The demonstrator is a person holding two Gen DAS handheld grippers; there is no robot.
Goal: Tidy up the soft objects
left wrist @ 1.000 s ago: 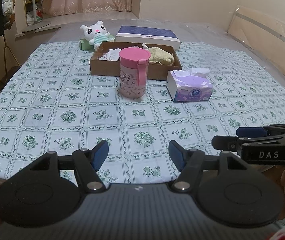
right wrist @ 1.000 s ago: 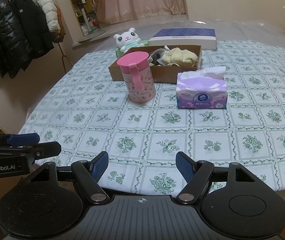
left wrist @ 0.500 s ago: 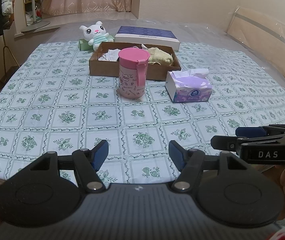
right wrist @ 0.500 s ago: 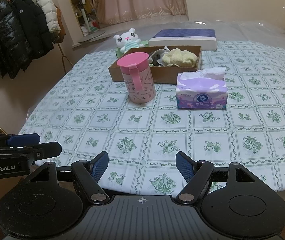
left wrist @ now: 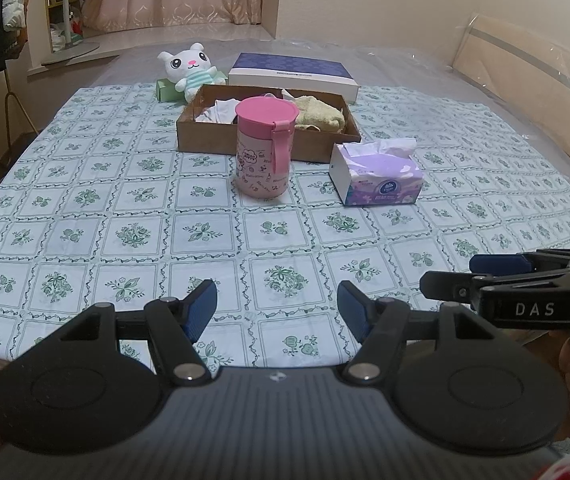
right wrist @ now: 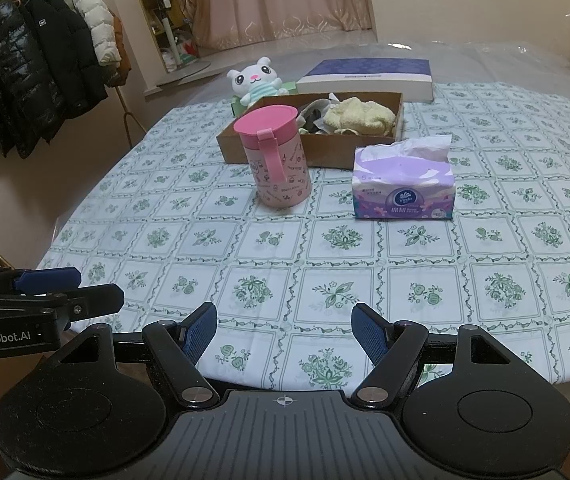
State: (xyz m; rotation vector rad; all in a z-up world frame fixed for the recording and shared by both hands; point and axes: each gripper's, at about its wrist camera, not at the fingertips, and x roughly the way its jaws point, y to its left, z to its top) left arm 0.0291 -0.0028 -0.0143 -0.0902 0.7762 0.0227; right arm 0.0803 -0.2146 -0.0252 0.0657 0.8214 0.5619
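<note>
A shallow cardboard box (left wrist: 221, 138) (right wrist: 335, 152) at the far middle of the table holds a yellow towel (left wrist: 321, 114) (right wrist: 359, 116) and white cloth (left wrist: 221, 109). A white plush rabbit (left wrist: 189, 67) (right wrist: 255, 79) sits behind its left end. In front stand a pink lidded cup (left wrist: 264, 148) (right wrist: 277, 158) and a purple tissue pack (left wrist: 379, 176) (right wrist: 403, 184). My left gripper (left wrist: 277, 310) hovers open over the near table edge, holding nothing. My right gripper (right wrist: 283, 330) is open and empty beside it, well short of everything.
A blue-and-white flat box (left wrist: 293, 74) (right wrist: 369, 74) lies behind the cardboard box. A small green box (left wrist: 167, 90) sits under the rabbit. Coats (right wrist: 33, 76) hang on a rack at the left. The floral tablecloth (left wrist: 133, 236) covers the table.
</note>
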